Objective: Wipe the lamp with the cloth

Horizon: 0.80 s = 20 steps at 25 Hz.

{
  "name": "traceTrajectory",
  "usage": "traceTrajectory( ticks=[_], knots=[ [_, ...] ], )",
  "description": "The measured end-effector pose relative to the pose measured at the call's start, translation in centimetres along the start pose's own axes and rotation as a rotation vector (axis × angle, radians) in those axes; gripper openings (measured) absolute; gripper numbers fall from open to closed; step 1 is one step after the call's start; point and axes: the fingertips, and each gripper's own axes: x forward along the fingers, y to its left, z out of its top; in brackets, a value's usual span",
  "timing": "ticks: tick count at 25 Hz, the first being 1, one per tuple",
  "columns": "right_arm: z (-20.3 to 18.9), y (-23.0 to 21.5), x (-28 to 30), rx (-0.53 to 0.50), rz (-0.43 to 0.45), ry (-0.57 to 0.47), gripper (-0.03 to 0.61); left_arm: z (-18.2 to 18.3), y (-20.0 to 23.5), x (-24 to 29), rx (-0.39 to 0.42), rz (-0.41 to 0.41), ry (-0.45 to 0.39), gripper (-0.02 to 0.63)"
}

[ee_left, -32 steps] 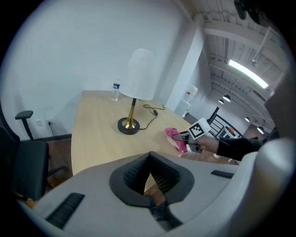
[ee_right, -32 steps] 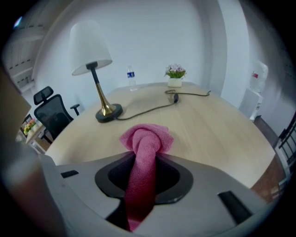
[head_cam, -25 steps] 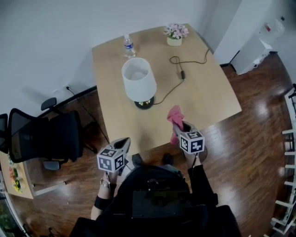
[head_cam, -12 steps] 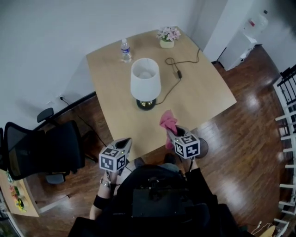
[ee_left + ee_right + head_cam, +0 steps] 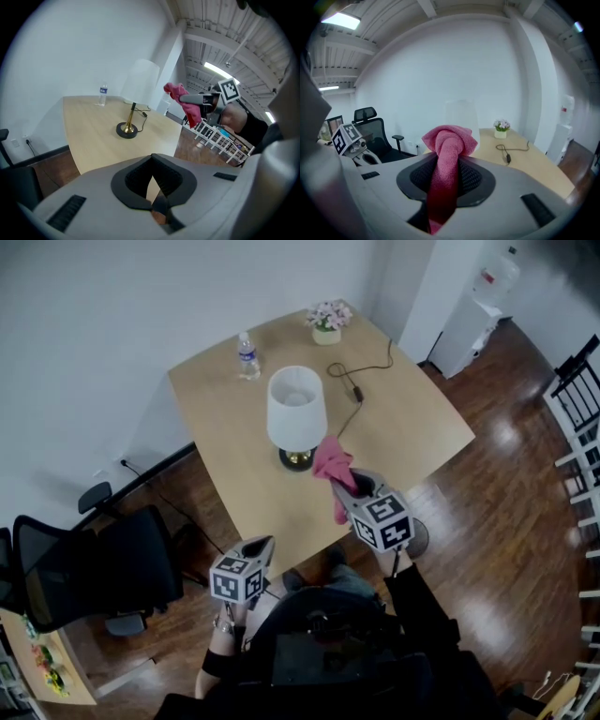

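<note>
A lamp with a white shade [image 5: 297, 409] and brass base [image 5: 297, 459] stands on the light wooden table [image 5: 412, 427]. My right gripper [image 5: 339, 482] is shut on a pink cloth [image 5: 330, 465], held up just right of the lamp's base and below the shade. In the right gripper view the cloth [image 5: 447, 145] bunches up out of the jaws, with the shade [image 5: 461, 115] pale behind it. My left gripper [image 5: 261, 542] hangs off the table's near edge, shut and empty. The left gripper view shows the lamp [image 5: 139, 82] and the cloth [image 5: 180, 96] beside it.
A water bottle [image 5: 247, 354] and a small flower pot [image 5: 326, 322] stand at the table's far side. The lamp's black cord [image 5: 354, 381] runs across the top. A black office chair [image 5: 84, 568] stands at the left, a white rack [image 5: 577, 427] at the right.
My right gripper has risen and moved in toward the lamp, carrying the pink cloth. My left gripper has shifted a little by the table's near edge.
</note>
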Motion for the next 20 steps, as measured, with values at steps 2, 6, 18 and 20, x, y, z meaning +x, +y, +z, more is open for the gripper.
traceTrajectory(
  ticks=[2,6,18,20],
  knots=[
    [3.7,-0.5,0.7,-0.058,-0.006,-0.045,0.109,0.6,0.0,-0.2,-0.002,0.013,-0.007,-0.005],
    [9.5,-0.8,1.7,-0.14,-0.009,-0.126,0.109,1.8,0.0,-1.0,0.012,0.049,-0.016,-0.005],
    [5.1,-2.5,8.1,-0.127,0.042,-0.027,0.109,1.9,2.4,-2.2,-0.085,0.179,-0.029,-0.005],
    [3.3,-2.7,8.9,-0.118,0.054,0.01,0.109,1.6,2.6,-1.9,-0.099,0.186,-0.02,-0.005]
  ],
)
